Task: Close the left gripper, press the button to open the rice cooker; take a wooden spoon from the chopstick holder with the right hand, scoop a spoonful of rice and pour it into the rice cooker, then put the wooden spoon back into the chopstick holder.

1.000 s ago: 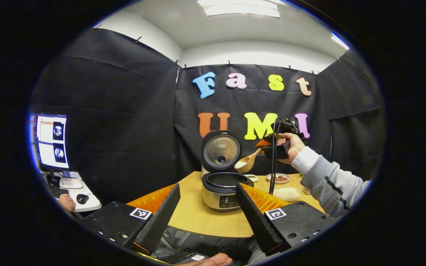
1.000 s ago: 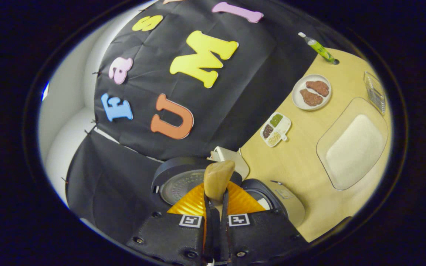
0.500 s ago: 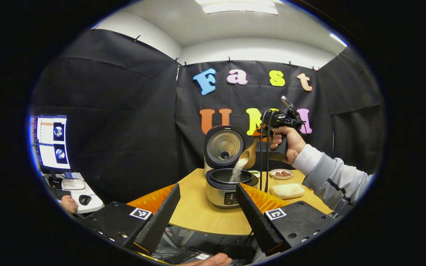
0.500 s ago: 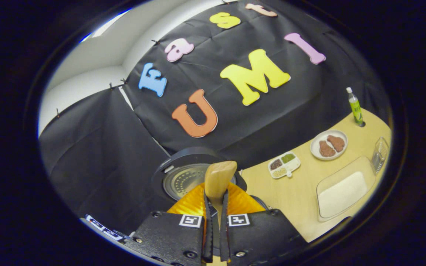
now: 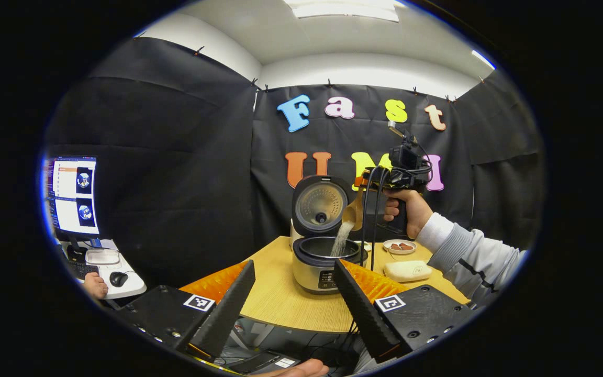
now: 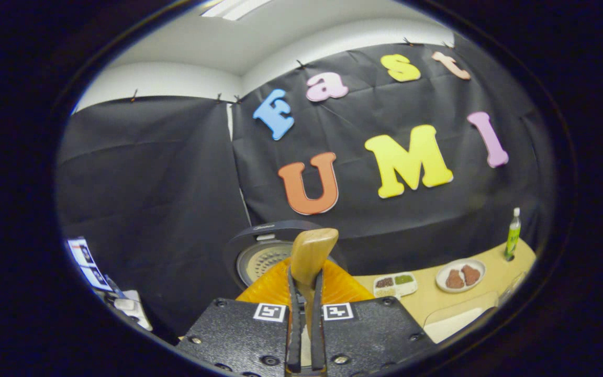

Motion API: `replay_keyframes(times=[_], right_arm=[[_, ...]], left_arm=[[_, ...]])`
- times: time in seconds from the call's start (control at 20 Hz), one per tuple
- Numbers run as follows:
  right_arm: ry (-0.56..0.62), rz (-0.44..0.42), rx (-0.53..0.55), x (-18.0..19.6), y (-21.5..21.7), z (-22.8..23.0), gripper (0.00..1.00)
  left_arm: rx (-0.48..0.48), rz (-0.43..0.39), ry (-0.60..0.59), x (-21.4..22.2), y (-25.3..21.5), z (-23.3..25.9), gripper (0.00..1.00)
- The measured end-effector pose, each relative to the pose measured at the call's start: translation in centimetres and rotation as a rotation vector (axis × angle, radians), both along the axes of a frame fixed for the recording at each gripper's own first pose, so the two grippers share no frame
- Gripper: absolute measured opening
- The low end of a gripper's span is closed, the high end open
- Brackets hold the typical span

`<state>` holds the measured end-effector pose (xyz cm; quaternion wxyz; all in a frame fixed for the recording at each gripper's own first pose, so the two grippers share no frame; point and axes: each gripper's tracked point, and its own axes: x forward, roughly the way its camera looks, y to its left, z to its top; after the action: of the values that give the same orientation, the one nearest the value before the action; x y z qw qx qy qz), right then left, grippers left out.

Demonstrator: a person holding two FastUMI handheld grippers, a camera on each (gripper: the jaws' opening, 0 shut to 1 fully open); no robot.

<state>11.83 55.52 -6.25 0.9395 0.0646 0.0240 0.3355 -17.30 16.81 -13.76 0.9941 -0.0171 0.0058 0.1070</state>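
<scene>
The rice cooker (image 5: 325,262) stands on the wooden table (image 5: 280,303) with its lid (image 5: 320,204) raised. Just above and right of the pot, the wooden spoon (image 5: 352,213) is tipped steeply, and a stream of rice (image 5: 341,240) falls from it into the pot. My right gripper (image 5: 367,187), held by a hand, is shut on the spoon's handle. In the right gripper view the spoon (image 6: 310,250) sticks out between the shut fingers (image 6: 305,285), with the cooker lid (image 6: 262,256) behind it. My left gripper (image 5: 294,263) stands open in front of the table, well short of the cooker.
A rice tray (image 5: 409,269) and a plate of brown pieces (image 5: 400,246) lie right of the cooker. A divided dish (image 6: 395,283) and a green bottle (image 6: 512,233) sit farther back. At the left are a monitor (image 5: 71,196) and a hand by a mouse (image 5: 95,285).
The right gripper has risen and rolled over, tipping the spoon from level to steep. Rice now pours into the pot. The left gripper has barely moved.
</scene>
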Motion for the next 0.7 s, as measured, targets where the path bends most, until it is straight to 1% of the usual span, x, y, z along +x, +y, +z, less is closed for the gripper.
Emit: replay_keyframes(times=[0.2, 0.4, 0.55, 0.7], right_arm=[[-0.088, 0.044, -0.1, -1.3, 0.6, -0.9, 0.13], [-0.206, 0.043, -0.208, -2.1, -0.1, -0.7, 0.13], [-0.26, 0.039, -0.221, -2.4, -1.7, 0.2, 0.12], [-0.241, 0.005, -0.189, -1.9, -4.9, 1.3, 0.13]], left_arm=[[0.003, -0.007, 0.005, 0.3, -0.6, 0.0, 0.96], [0.011, -0.026, 0.002, 0.5, -1.8, 0.1, 0.96], [0.022, -0.037, 0.005, 0.7, -2.6, 0.2, 0.96], [0.024, -0.047, 0.003, 1.0, -3.5, 0.3, 0.96]])
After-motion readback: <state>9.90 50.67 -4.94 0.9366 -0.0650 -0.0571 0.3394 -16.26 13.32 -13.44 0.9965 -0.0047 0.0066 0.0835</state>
